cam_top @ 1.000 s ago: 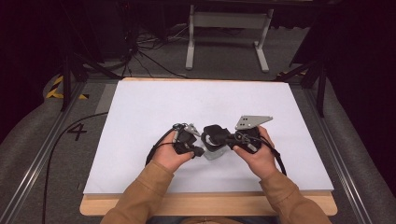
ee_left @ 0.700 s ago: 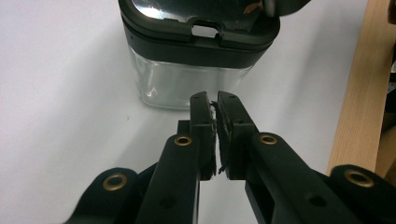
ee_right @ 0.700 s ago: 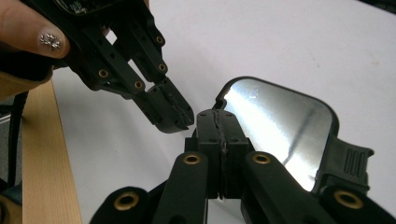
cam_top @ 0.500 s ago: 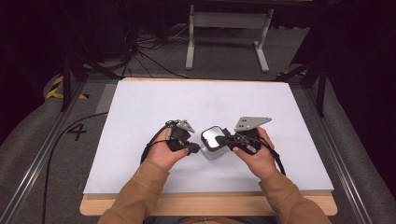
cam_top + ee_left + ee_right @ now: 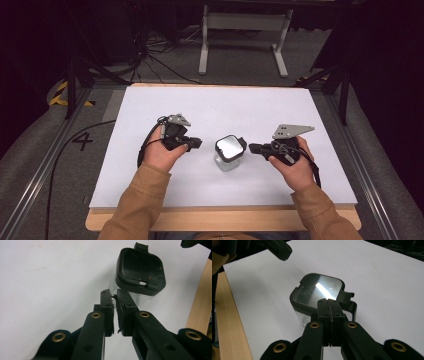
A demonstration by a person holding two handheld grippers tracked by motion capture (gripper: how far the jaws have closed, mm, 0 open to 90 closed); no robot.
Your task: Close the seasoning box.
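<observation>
A small clear square-sided plastic container with a black-rimmed, clear-windowed lid (image 5: pixel 230 152) stands upright near the middle of the white-surfaced counter (image 5: pixel 220 107), toward the person's side; its lid is on, and whether anything is inside cannot be told. In the high view the container lies between the two claws, touching neither. The left claw (image 5: pixel 194 144), held in the left hand (image 5: pixel 162 152), points at the container from just beside it; in the left gripper view its jaws are nearly clenched, a thin gap between the pads, grasping nothing. The right claw (image 5: pixel 254 148), in the right hand (image 5: pixel 295 167), points at the opposite side, its jaws clenched together on nothing, beside the lid's black latch tab (image 5: pixel 347 298).
</observation>
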